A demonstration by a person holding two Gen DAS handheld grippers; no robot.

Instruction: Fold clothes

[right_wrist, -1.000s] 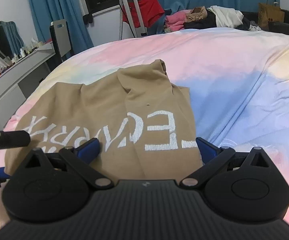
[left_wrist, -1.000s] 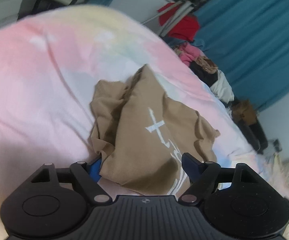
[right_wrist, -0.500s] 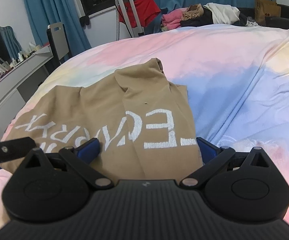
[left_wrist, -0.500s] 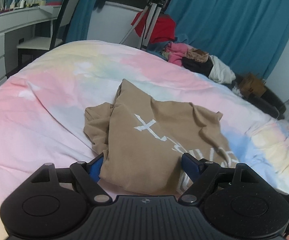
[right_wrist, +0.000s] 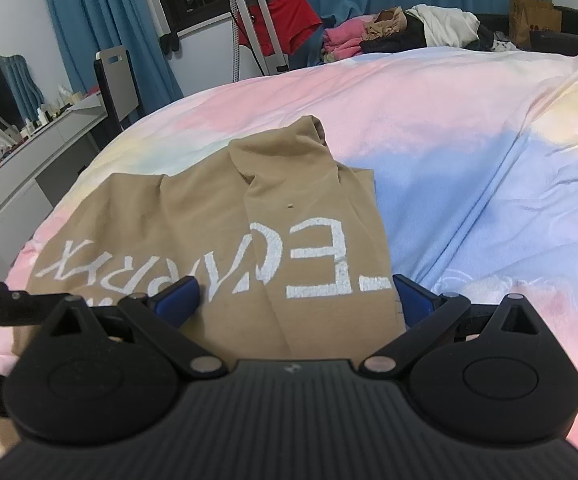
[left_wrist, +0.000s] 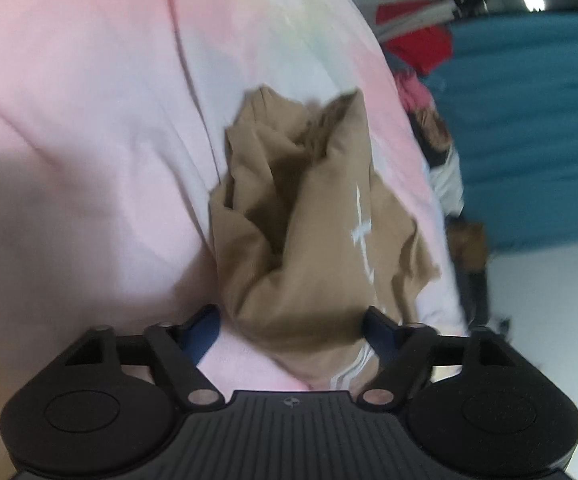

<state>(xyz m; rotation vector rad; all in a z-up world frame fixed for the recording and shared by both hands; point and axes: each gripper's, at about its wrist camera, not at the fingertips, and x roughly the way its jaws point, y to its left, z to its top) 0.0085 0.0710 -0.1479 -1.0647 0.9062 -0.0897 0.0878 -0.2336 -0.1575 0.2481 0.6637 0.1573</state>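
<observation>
While your left gripper point(left_wrist: 291, 330) and right gripper point(right_wrist: 295, 296) both stand spread over the tan shirt's point(right_wrist: 225, 236) near edge, the shirt stretches from lower centre toward the frame's upper middle on the bedspread point(right_wrist: 469, 152).

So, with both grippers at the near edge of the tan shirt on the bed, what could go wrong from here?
1. The tan shirt is bunched on the left gripper side; folding now may trap creases.
2. The right gripper is open with only the shirt's corner between its fingers; a grasp may slip off, or catch the bedsheet too.
3. The left wrist view is blurred and tilted, so aiming looks uncertain.
</observation>
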